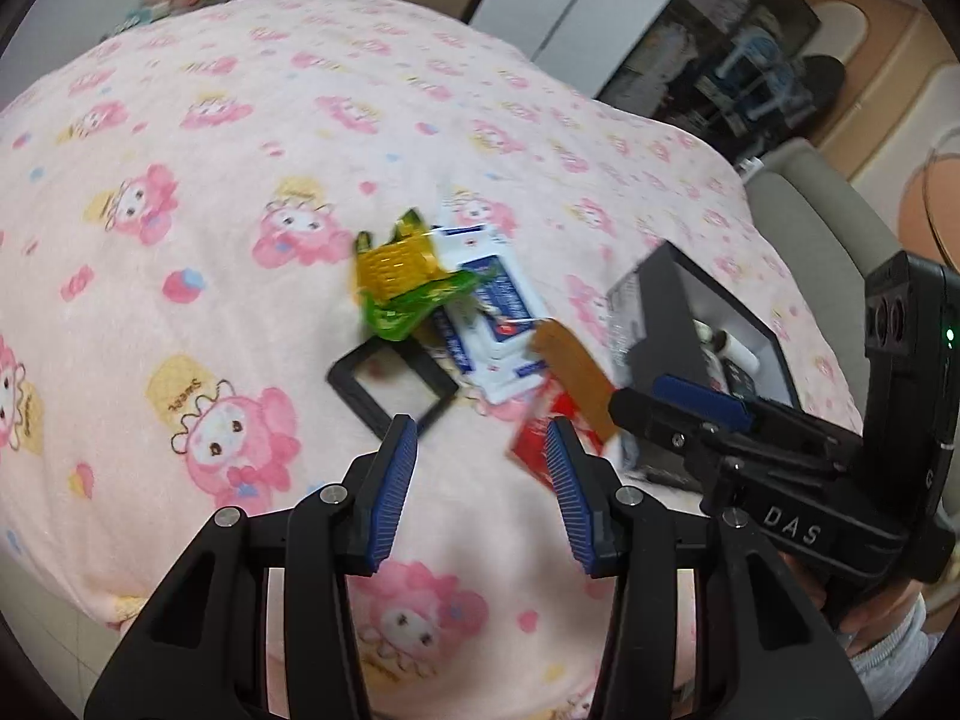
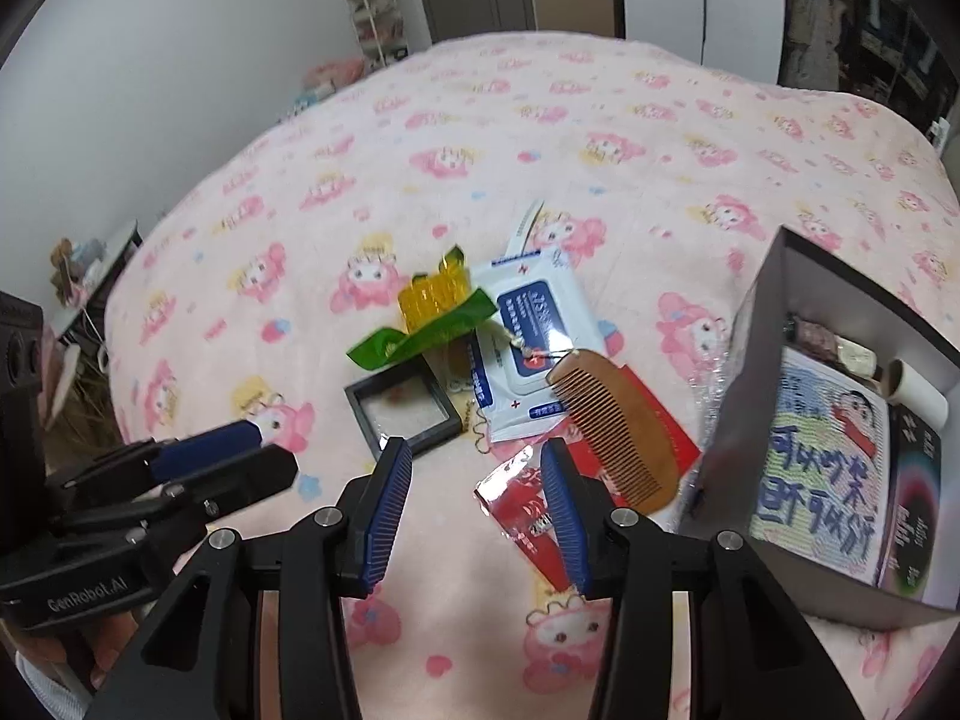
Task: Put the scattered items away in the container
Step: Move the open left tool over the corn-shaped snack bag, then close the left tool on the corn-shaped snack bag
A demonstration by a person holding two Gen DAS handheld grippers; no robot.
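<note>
Both my tongs part-open, nothing between the blades. Left tongs point(image 1: 483, 441) hang over the pink cartoon blanket point(image 1: 180, 138) on the bed. Right tongs point(image 2: 477, 462) do the same, w/ the left pair in sight at the left edge of the right cam.

Nearest item: red packet point(image 2: 522, 516), flat on the blanket, partly behind my right tongs' right-hand blade in the right cam; can't tell if they touch. Just beyond it a wooden comb point(image 2: 612, 432), lying over a red card and the corner of a white-and-blue wipes pack point(image 2: 528, 336). Left of those, a black square frame point(image 2: 403, 411), clear centre. A thin chain runs btwn frame and wipes pack.

Behind the frame: green wrapper point(image 2: 414, 339) w/ a yellow ridged piece on top, overlapping the wipes pack.

Right side: container, a dark open box point(image 2: 744, 372), tilted toward me, touching the comb end. Inside: printed card w/ cartoon figure, white tube, small bits.

Far: wall, shelves, wardrobe.
</note>
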